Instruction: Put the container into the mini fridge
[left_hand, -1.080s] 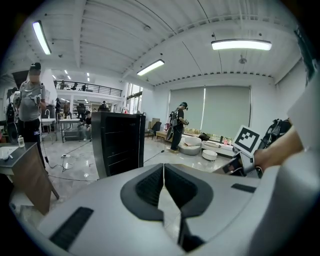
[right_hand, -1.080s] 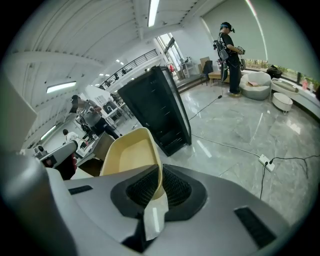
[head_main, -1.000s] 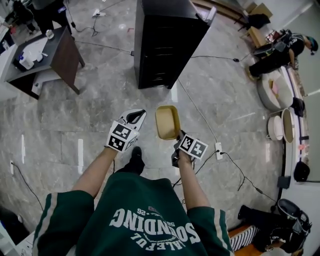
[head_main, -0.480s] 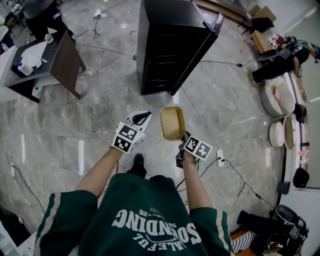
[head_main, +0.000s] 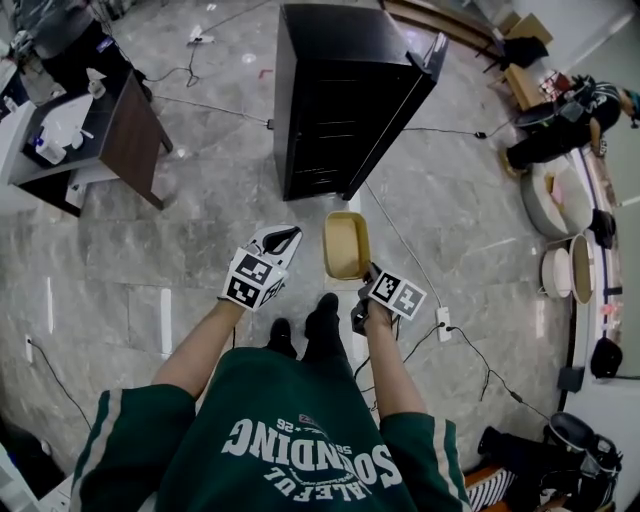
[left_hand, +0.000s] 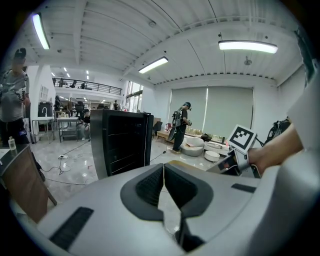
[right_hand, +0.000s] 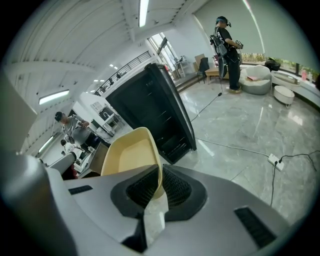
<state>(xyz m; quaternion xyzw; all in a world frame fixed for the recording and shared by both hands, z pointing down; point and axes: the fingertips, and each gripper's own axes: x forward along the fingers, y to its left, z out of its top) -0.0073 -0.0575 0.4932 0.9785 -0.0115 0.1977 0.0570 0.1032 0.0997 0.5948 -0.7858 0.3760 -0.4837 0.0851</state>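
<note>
Two grippers up, both held over the glossy grey stone-tile floor (head_main: 200, 230). The right gripper (head_main: 360, 273) is clamped on the near wall of the container (head_main: 346, 243): a shallow, rounded-rectangle tub, smooth pale-yellow plastic, with nothing inside it that I can see. In the right gripper view the ribbed dark pads (right_hand: 176, 186) pinch its thin rim. The container is in the air, well short of the mini fridge (head_main: 345, 90), which is a tall black box with horizontal lines across its dark front, standing on the floor ahead. The left gripper (head_main: 283, 238) has its jaws pressed together at the tips with nothing between them, just beside the container. A white power strip (head_main: 441, 318) with a thin cable lies on the tiles to the right.
</note>
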